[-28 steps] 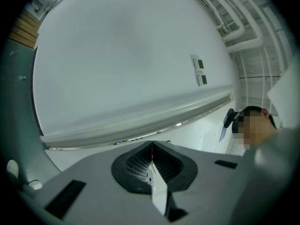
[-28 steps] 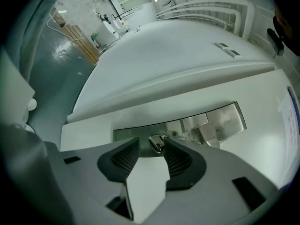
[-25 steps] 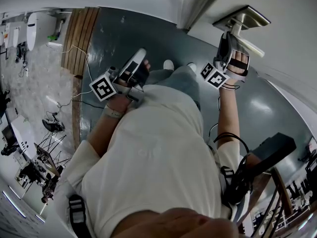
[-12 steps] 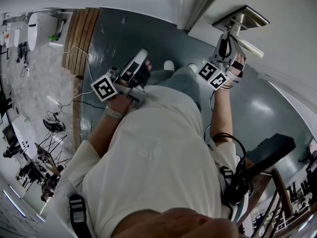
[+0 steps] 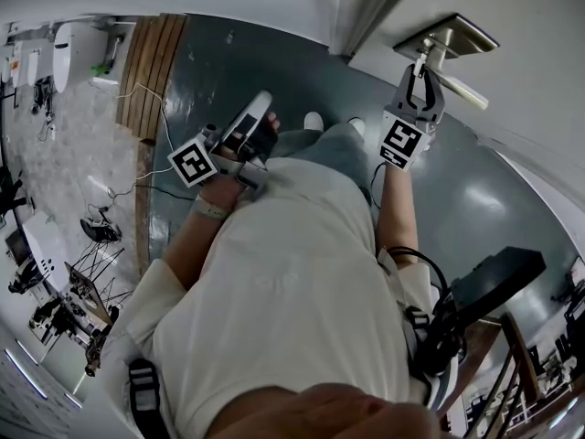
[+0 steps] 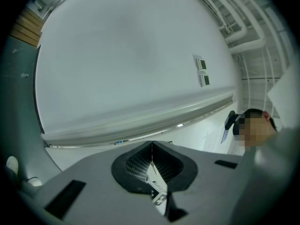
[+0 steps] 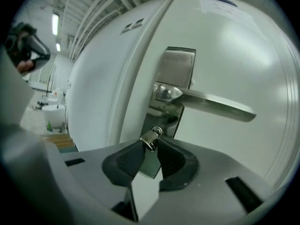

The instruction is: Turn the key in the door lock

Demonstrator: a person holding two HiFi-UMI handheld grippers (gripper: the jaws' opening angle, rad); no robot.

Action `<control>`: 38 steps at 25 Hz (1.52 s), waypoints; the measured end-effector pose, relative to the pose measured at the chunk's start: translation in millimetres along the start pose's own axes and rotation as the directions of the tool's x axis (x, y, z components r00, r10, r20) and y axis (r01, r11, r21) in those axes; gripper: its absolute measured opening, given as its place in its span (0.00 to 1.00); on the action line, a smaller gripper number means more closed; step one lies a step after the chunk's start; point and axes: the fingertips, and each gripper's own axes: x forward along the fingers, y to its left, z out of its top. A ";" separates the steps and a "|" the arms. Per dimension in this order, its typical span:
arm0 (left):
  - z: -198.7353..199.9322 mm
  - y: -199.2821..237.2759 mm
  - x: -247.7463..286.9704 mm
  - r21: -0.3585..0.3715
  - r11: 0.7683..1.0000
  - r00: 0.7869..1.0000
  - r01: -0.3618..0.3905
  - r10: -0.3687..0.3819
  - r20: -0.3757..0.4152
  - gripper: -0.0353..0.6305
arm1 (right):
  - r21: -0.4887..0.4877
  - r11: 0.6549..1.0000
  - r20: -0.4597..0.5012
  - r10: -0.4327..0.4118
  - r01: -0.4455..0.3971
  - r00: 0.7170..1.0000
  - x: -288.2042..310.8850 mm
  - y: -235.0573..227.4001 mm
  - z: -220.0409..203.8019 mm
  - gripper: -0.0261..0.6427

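Note:
A small metal key sticks out of the door lock, under the steel lever handle and on the brushed lock plate. The key's head stands tilted between the two dark pads. My right gripper has just been closing its jaws, and they are shut on the key. In the head view the right gripper reaches up to the lock plate. My left gripper is held away from the door at the person's left side. Its jaws meet with nothing between them.
The white door fills the right gripper view, with its frame edge left of the lock. The floor below is dark grey, with wooden slats and cables beyond. A dark case stands at the right.
The right gripper has rolled about its own axis at the lock, so its marker cube now faces the head camera squarely. The left gripper has stayed where it was.

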 end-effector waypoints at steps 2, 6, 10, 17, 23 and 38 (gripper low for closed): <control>0.7 -0.5 -0.2 -0.002 1.000 1.000 0.001 -0.001 0.003 0.07 | 0.139 0.990 0.006 0.025 -0.026 1.000 -0.4 -0.2 -1.8 0.17; 1.1 0.5 -1.3 -0.002 1.000 1.000 -0.001 0.001 0.006 0.07 | 0.660 0.736 0.102 0.108 -0.149 0.989 -0.4 -0.6 -5.1 0.12; 0.2 0.7 -1.9 -0.004 1.000 1.000 0.000 0.000 0.009 0.07 | 0.892 0.384 0.206 0.120 -0.237 0.971 0.2 -0.6 -3.6 0.12; 0.6 2.1 -2.7 -0.006 1.000 1.000 -0.003 0.003 0.015 0.07 | 0.925 -0.248 0.305 0.041 -0.286 0.951 0.2 -1.0 -15.2 0.12; 1.2 4.1 -2.5 -0.018 1.000 1.000 -0.006 0.006 0.018 0.07 | 0.563 -0.732 0.400 -0.163 -0.382 0.902 3.4 -3.5 -21.1 0.09; -1.1 8.3 -0.8 -0.029 1.000 1.000 -0.008 0.008 0.009 0.07 | 0.549 -0.744 0.404 -0.164 -0.382 0.900 1.3 0.8 -26.3 0.11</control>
